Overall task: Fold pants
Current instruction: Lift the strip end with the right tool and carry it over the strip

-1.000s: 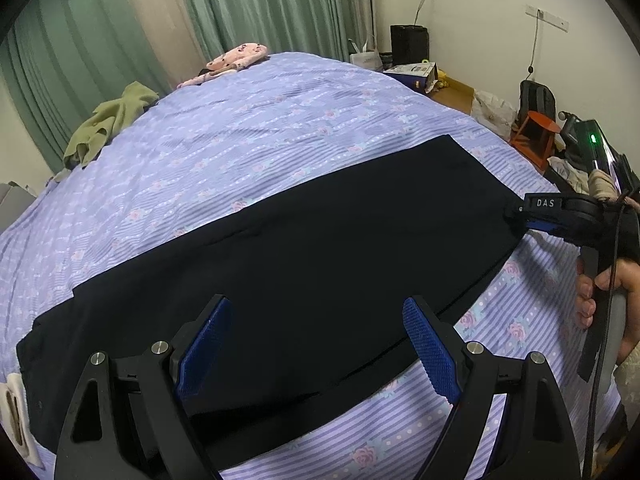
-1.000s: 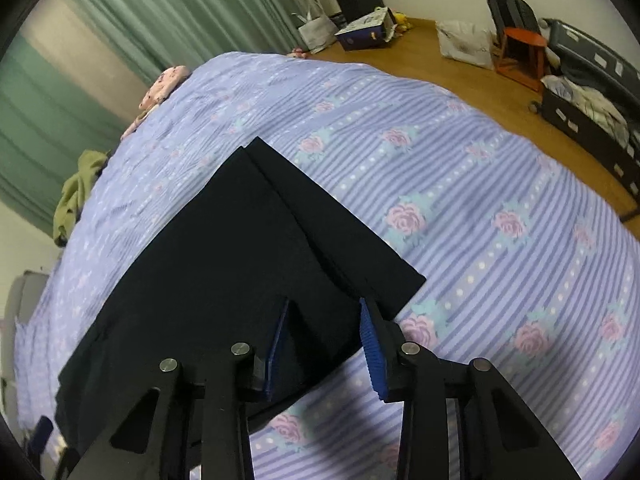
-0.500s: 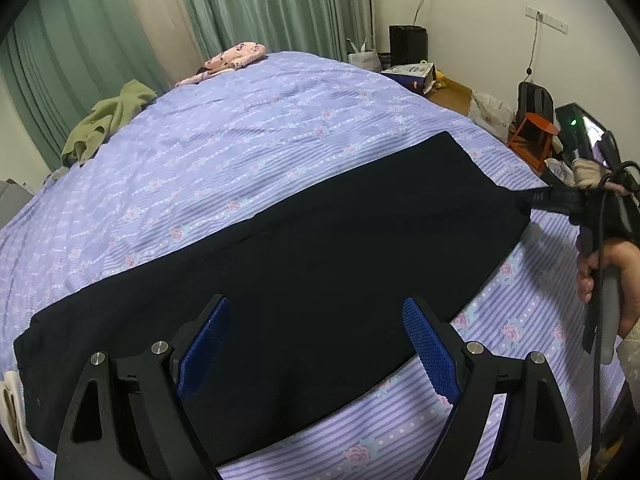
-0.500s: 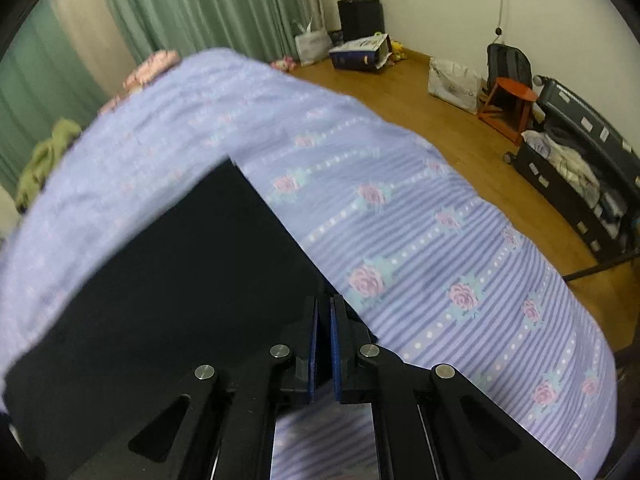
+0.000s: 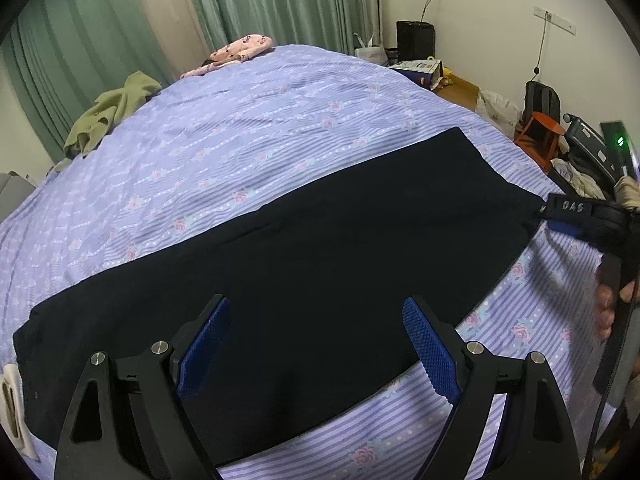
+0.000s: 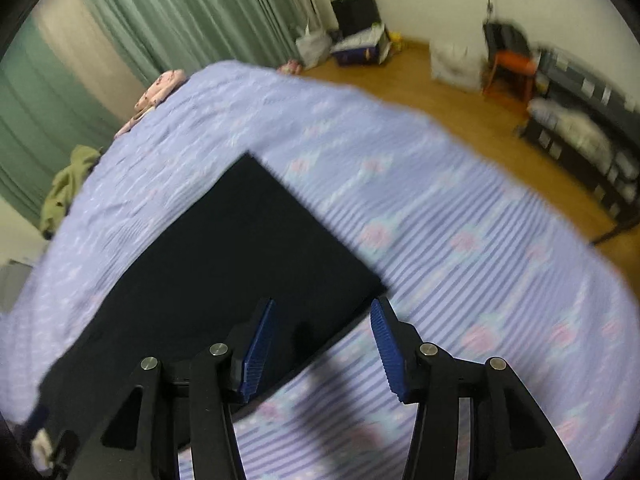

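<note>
Across the lilac rose-striped bed point(image 5: 280, 128), black pants point(image 5: 320, 280) lie flat in a long band near its front edge. Over the pants' near edge the left gripper point(image 5: 316, 344) hovers, jaws spread wide and empty. At the pants' hem corner the right gripper point(image 6: 322, 338) stands parted, holding nothing. Beyond the pants, an olive garment point(image 5: 108, 112) and pink clothing point(image 5: 240, 50) rest.
</note>
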The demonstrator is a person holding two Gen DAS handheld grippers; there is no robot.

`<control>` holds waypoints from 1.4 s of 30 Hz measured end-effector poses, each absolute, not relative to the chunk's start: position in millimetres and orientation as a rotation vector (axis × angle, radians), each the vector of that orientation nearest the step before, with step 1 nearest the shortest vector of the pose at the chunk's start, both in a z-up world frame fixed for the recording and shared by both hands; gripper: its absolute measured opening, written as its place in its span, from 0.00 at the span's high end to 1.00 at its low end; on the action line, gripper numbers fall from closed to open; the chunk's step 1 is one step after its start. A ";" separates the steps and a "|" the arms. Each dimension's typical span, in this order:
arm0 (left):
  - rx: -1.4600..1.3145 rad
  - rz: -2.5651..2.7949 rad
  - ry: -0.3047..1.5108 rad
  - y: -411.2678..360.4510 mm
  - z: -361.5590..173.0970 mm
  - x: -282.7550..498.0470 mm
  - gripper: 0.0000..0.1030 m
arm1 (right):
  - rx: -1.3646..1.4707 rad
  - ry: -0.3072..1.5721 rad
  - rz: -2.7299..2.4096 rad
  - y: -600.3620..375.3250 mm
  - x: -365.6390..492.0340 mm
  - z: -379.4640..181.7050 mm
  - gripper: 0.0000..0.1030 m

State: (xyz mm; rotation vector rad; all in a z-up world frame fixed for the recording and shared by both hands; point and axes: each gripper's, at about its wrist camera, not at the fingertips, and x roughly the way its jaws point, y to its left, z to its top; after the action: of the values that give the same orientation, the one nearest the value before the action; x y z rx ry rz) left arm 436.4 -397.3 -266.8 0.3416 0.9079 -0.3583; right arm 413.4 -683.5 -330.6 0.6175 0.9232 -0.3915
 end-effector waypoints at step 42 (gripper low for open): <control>0.219 -0.273 0.913 -339.6 -218.2 432.0 0.15 | 0.478 0.740 -0.299 -651.0 467.4 -233.1 0.90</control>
State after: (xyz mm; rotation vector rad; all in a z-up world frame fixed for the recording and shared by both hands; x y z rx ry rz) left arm 432.0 -339.6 -218.2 0.2191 0.9134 -0.2730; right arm 467.4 -651.0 -233.1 0.4776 0.7404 -0.2994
